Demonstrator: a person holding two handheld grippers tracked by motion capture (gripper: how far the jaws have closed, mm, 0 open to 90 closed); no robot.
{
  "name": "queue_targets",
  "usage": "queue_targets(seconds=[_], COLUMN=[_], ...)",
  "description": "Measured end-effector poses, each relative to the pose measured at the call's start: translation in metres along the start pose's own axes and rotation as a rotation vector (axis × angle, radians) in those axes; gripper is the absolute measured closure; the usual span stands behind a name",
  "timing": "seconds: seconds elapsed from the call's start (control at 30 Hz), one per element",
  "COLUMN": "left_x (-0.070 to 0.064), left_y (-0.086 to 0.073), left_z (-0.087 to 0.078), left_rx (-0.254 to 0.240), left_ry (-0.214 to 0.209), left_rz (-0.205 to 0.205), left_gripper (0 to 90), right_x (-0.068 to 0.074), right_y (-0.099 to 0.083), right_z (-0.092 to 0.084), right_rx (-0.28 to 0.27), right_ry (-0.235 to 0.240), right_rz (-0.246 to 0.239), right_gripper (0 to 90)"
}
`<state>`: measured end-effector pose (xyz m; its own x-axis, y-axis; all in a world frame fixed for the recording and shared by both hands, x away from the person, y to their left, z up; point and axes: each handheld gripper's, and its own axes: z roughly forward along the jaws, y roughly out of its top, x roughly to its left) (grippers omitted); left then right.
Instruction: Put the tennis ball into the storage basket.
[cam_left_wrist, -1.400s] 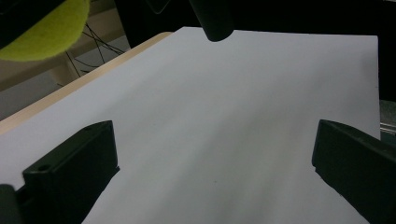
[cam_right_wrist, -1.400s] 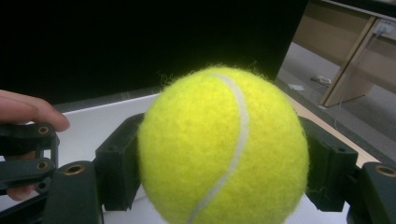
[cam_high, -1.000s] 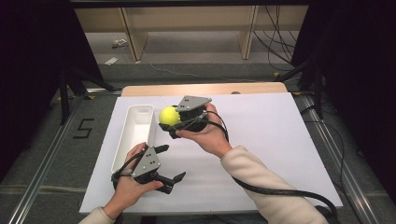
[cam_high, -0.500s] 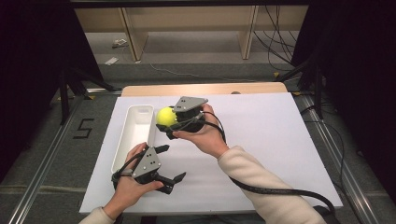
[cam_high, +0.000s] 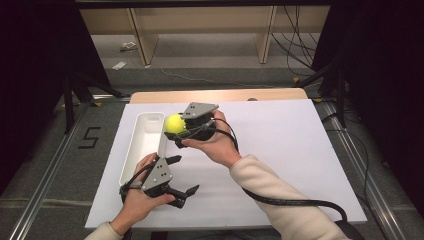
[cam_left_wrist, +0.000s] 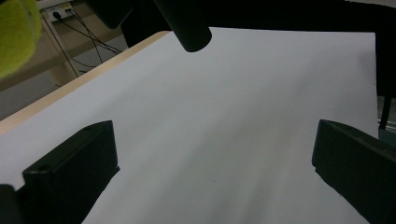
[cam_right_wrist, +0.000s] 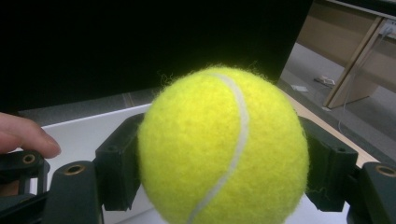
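Landmark: the white tray (cam_high: 144, 145), a long shallow bin lying lengthwise on the left part of the tabletop (cam_high: 300, 150); every place below is given from it.
Ball: a yellow tennis ball (cam_high: 174, 123) is held in the air just beside the tray's right rim, near its far end; it looks to be over the rim's edge, not yet over the hollow.
Right gripper: the right gripper (cam_high: 176, 131) has its jaws pinching the tennis ball at its two sides, as the right gripper view shows, with the white seam (cam_right_wrist: 236, 140) running down between them.
Left gripper: the left gripper (cam_high: 179, 175) rests near the tray's near right corner, its jaws spread wide with nothing between them.
Step in hand (judgement): carrying the ball across to drop it in the tray.
Risk 1: letting go here could land the ball on the rim, and it would likely bounce or roll off across the tabletop.
Risk 2: felt is grippy, but the jaws hold a round body at two small patches only; a jerk or tilt might squeeze it out.
Risk 3: a low pass could knock the light tray aside.
Surface: white sheet over a pale wood tabletop, smooth and flat, so a loose ball would run.
Room: dark curtains at both sides, grey floor with cables (cam_high: 295, 47), wooden furniture legs beyond.
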<state>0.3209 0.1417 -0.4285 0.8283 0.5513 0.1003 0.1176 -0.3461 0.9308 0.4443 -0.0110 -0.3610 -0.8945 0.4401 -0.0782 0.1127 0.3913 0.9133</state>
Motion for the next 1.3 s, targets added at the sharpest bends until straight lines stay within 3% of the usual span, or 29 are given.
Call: queue_targets(seconds=[1.3], left_x=[0.0], left_y=[0.0], left_z=[-0.001], left_rx=[-0.002], left_ry=[0.004], left_rz=[0.003], left_gripper=[0.0], right_x=[0.003], right_y=[0.01], right_z=[0.017], right_rx=[0.014], right_ry=[0.02], right_rz=[-0.009], right_gripper=[26.9])
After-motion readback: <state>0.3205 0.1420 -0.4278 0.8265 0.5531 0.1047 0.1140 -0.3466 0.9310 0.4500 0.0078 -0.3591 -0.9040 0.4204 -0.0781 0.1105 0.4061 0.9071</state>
